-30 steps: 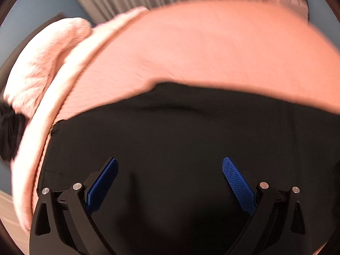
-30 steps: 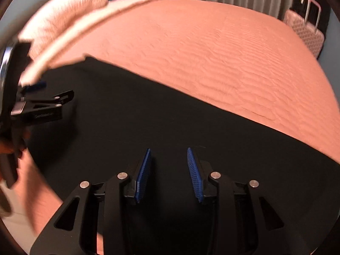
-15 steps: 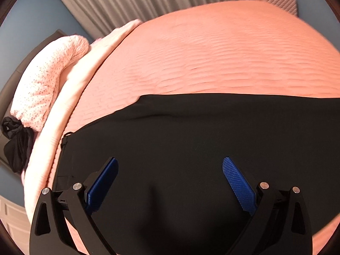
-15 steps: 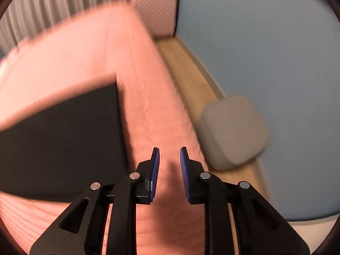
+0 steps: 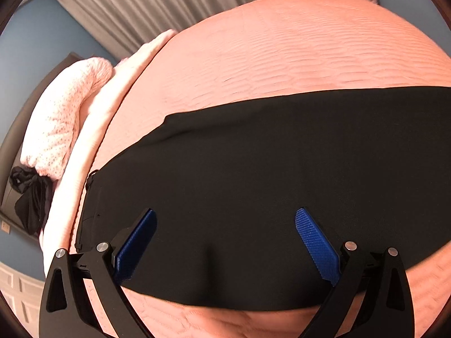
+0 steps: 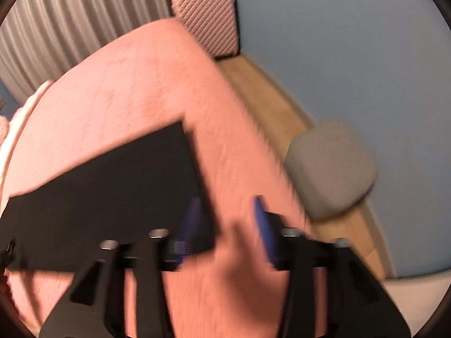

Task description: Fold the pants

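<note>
Hovering over the black pants [image 5: 267, 186], our left gripper [image 5: 225, 242] spreads wide, holding nothing. Our right gripper [image 6: 225, 225], jaws just opened, straddles the pants' hem corner unpinched; bare pink bedspread [image 6: 141, 84] stretches beyond both.

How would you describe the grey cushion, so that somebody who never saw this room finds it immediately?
Start from the salmon-pink bed and look past its edge to the strip of wooden floor along the blue wall. There sits the grey cushion, a rounded square. It is the only grey thing there; the pink suitcase stands farther along.
</note>
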A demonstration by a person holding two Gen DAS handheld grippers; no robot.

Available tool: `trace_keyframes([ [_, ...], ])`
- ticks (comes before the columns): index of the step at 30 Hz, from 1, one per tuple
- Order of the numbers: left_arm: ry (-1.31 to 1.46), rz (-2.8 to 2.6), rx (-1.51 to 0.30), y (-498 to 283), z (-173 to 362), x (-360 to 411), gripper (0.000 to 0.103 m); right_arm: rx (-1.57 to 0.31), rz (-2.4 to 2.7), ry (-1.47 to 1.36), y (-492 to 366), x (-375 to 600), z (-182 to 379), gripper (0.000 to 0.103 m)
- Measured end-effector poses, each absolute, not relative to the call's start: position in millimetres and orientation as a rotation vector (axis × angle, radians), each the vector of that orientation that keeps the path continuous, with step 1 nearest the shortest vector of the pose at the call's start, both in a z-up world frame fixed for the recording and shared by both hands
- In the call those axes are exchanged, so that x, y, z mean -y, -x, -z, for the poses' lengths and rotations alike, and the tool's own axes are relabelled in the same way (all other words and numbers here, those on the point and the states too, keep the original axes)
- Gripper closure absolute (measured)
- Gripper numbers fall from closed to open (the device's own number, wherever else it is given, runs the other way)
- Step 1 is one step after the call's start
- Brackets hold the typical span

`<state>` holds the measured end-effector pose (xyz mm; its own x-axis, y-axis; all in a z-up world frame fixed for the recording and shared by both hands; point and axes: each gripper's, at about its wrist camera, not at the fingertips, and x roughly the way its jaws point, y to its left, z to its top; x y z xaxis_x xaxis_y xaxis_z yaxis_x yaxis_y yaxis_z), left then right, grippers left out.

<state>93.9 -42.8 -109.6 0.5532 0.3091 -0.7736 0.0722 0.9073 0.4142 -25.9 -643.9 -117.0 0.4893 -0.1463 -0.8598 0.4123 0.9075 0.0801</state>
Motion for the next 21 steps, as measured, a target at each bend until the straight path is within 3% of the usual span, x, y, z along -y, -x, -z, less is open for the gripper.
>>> trace_keyframes([
  [4, -0.407, -0.081, -0.946, -67.6, 92.8, 74.4, 0.005, -1.021, 0.299, -0.117, 35.1, 566.7, 119.2, 0.046],
  [8, -0.339, -0.026, -0.946, -45.8, 73.1, 89.2, 0.005, -0.990, 0.212, -0.111, 28.1, 511.3, 106.7, 0.045],
  [11, -0.322, -0.007, -0.935, -34.5, 60.3, 90.2, 0.005, -0.970, 0.191, -0.103, 21.7, 496.7, 96.4, 0.038],
  [16, -0.322, 0.004, -0.925, -23.9, 50.7, 81.0, 0.005, -0.960, 0.208, -0.213, 20.0, 485.5, 108.0, 0.016],
  [21, -0.347, -0.016, -0.940, -15.9, 57.4, 56.3, 0.005, -0.959, 0.263, -0.545, 49.7, 539.1, 135.9, 0.015],
])
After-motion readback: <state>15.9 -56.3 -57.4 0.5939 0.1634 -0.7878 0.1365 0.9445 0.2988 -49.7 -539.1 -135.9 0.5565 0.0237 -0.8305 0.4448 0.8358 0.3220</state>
